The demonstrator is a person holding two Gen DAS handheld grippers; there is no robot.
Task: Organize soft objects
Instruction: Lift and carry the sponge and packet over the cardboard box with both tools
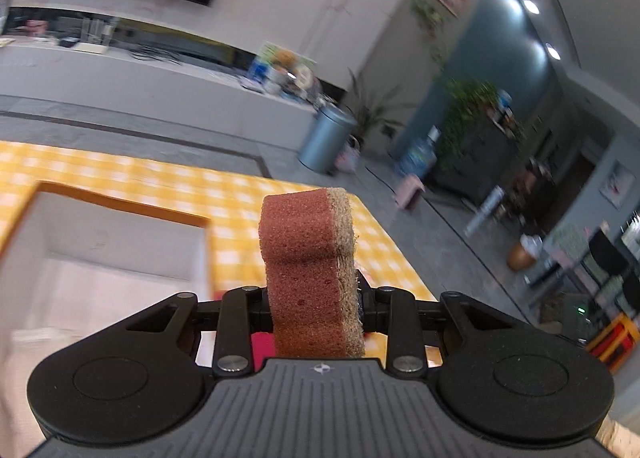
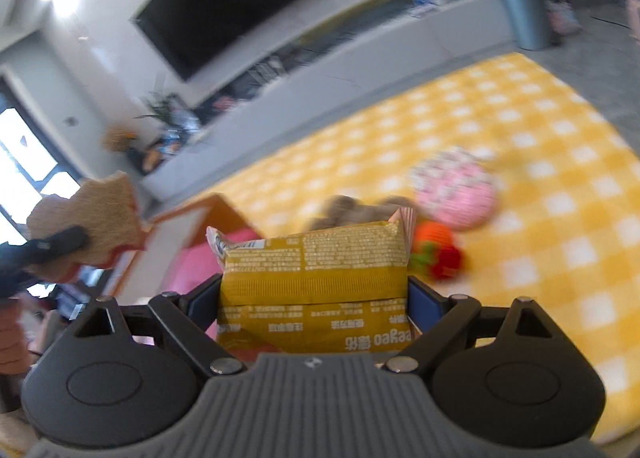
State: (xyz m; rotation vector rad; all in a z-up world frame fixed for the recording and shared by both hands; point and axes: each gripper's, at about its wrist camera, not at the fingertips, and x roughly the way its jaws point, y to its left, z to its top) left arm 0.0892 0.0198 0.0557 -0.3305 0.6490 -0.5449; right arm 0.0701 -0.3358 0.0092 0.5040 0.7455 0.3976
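Left gripper [image 1: 316, 310] clamps a sponge [image 1: 310, 266] and right gripper [image 2: 314, 298] a yellow packet [image 2: 314, 278], both apparently above the box [image 1: 120, 234]; either soft item could slip out short of it.

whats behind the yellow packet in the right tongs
Past the yellow packet held in the right tongs, a brown plush shows above its top edge, beside an orange-red toy and a pink round cushion. The packet covers the plush's lower part.
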